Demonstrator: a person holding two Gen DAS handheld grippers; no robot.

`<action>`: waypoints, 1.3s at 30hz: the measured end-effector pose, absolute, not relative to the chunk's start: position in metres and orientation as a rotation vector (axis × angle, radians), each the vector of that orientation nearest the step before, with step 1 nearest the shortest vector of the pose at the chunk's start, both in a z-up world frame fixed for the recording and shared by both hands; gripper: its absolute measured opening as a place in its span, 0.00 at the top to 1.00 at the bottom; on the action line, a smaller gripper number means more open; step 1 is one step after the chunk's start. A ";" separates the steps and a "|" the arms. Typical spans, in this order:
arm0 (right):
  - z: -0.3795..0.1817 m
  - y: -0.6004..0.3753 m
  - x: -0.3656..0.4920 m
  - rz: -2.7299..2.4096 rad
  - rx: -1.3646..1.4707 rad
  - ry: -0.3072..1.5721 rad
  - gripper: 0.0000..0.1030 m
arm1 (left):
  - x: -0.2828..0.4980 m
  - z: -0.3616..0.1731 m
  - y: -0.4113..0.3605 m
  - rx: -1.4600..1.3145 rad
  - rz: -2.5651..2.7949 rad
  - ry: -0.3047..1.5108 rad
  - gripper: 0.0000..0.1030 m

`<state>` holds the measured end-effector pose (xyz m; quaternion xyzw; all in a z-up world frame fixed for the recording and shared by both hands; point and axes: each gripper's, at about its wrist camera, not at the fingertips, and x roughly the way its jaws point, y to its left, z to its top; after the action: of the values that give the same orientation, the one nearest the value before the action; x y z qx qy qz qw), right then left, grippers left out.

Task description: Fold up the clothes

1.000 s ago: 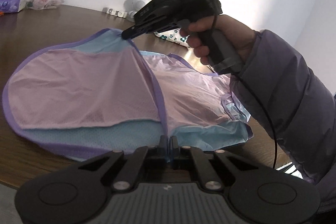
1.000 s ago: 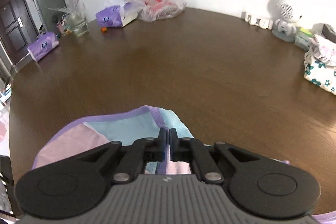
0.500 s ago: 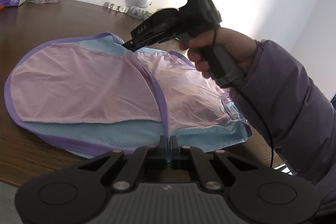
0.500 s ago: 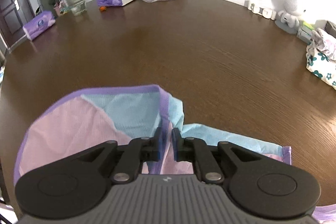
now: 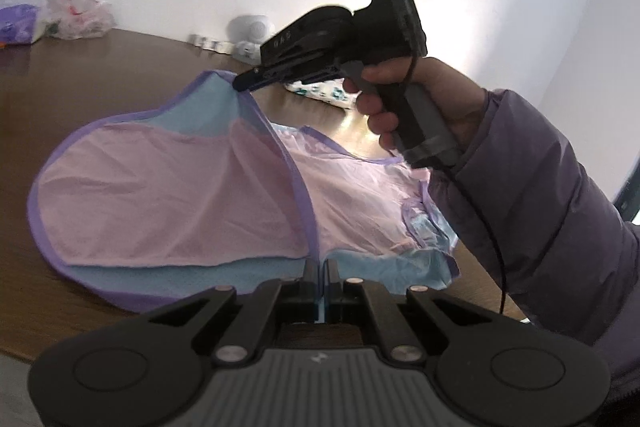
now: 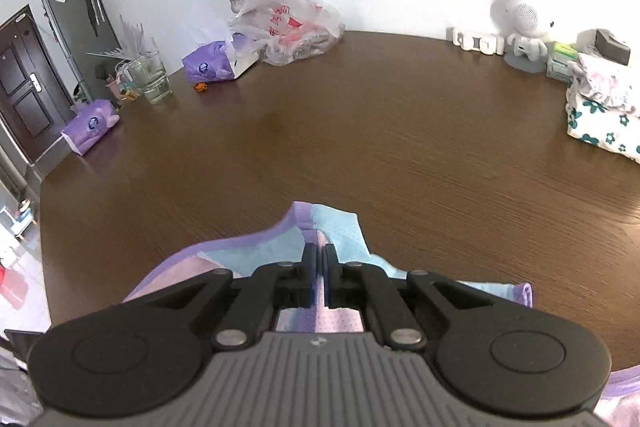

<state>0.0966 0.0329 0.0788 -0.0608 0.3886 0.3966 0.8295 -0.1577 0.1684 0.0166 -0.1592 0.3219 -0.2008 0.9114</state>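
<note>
Left gripper (image 5: 321, 269): clamped on garment (image 5: 168, 195) hem at 6 o'clock
Right gripper (image 6: 319, 259): pinching far hem, 12 o'clock
Risk: you pull unevenly, thin mesh slips out

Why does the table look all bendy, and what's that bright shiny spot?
Left wrist view: window glare washes the white wall and gleams on the dark brown wooden table behind the right hand-held gripper. Right wrist view: the fisheye lens curves the table's far edge; corners go black.
</note>
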 end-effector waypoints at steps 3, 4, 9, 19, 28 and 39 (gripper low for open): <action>0.059 0.054 0.092 0.784 -0.220 0.814 0.92 | -0.154 0.009 0.175 -0.355 -0.382 0.694 0.99; 0.052 0.059 0.091 0.776 -0.250 0.824 0.92 | -0.152 0.007 0.177 -0.364 -0.371 0.704 0.98; 0.079 -0.008 0.068 0.738 -0.235 0.730 0.53 | -0.149 0.026 0.193 -0.333 -0.368 0.629 0.77; 0.039 -0.194 0.092 0.343 -0.134 0.810 0.59 | -0.062 0.033 0.164 -0.081 -0.143 0.683 0.61; 0.030 -0.209 0.060 0.194 -0.285 0.783 0.91 | -0.052 0.016 0.158 0.006 0.037 0.699 0.53; 0.032 -0.238 -0.006 0.453 -0.088 0.711 0.84 | -0.036 0.016 0.172 -0.001 0.074 0.709 0.34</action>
<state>-0.0065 -0.2377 0.0316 -0.0428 0.3450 0.2197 0.9115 -0.0359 0.1716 0.0161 -0.0006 0.3469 0.0360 0.9372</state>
